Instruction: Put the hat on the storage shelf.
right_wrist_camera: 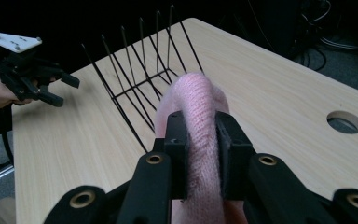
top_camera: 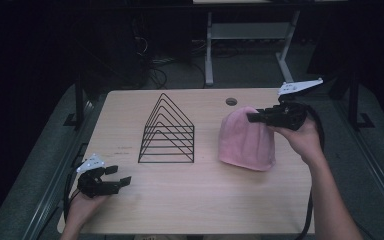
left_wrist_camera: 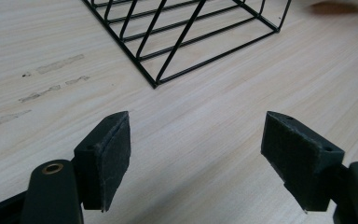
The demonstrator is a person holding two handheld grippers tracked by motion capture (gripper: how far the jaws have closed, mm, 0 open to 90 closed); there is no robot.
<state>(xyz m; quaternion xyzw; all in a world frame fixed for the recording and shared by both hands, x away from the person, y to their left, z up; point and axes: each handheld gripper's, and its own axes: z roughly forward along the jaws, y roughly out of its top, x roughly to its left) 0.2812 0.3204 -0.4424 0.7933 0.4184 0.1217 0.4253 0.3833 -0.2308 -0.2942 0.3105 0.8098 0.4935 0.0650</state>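
The soft pink knitted hat [top_camera: 245, 140] stands on the pale wooden surface [top_camera: 190, 200], and its top fold is pinched between the fingers [right_wrist_camera: 177, 140] of the right gripper [top_camera: 253, 117], which are closed on the fabric. The rest of the hat hangs below these fingers and touches the surface. Beside it stands the black wire rack with triangular dividers [top_camera: 167, 132]. The left gripper [top_camera: 121, 176] is near the front edge, well apart from the hat. Its fingers [left_wrist_camera: 105, 156] are spread wide with nothing between them, and the rack corner lies just ahead of them.
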